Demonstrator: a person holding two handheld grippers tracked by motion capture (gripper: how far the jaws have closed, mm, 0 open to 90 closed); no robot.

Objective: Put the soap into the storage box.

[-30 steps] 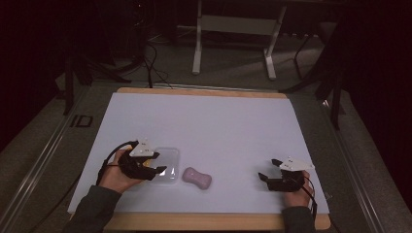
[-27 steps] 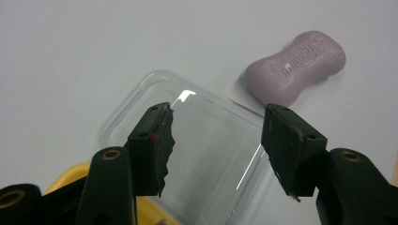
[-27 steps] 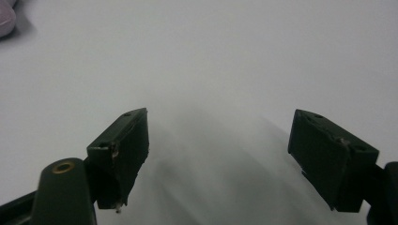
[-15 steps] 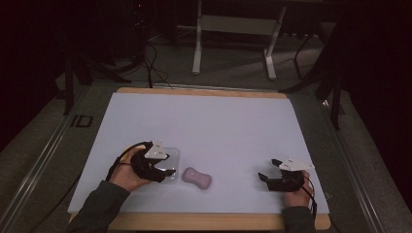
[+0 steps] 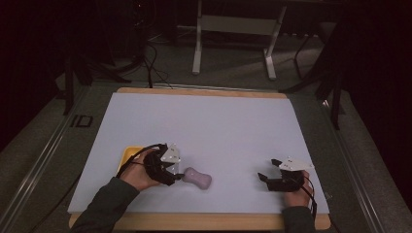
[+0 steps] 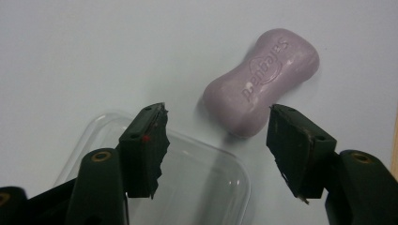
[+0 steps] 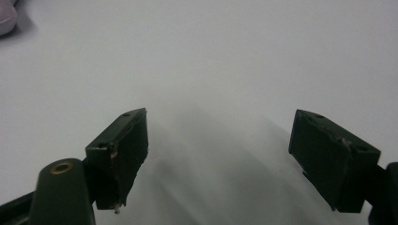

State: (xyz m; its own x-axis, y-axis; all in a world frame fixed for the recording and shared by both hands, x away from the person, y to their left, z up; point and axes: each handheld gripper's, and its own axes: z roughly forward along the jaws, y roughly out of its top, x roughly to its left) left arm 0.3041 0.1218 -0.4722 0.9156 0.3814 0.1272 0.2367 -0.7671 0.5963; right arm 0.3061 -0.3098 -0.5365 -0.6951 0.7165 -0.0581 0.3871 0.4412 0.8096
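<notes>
A lilac bar of soap [image 5: 197, 178] lies on the white table cover [image 5: 204, 126], near the front. My left gripper [image 5: 179, 174] is just left of it, tips almost at the bar's near end. In the left gripper view the soap [image 6: 263, 79] lies just ahead of the jaw tips. A clear plastic lid or tub [image 6: 187, 178] lies beneath the left gripper [image 6: 217, 117], whose jaws have just been opening, with nothing pressed between the pads. My right gripper [image 5: 263, 177] rests at the front right; in the right gripper view, that gripper [image 7: 218, 140] stands open over bare cover.
A yellow flat thing [image 5: 130, 155] pokes out behind the left hand. The wooden table edge [image 5: 194, 221] runs along the front. Beyond the table stand a dark floor, cables and a grey frame [image 5: 233, 29]. A corner of the soap [image 7: 5, 18] shows far off.
My left hand has slid right over the clear plastic piece toward the soap, uncovering the yellow thing behind it. The right hand has stayed put.
</notes>
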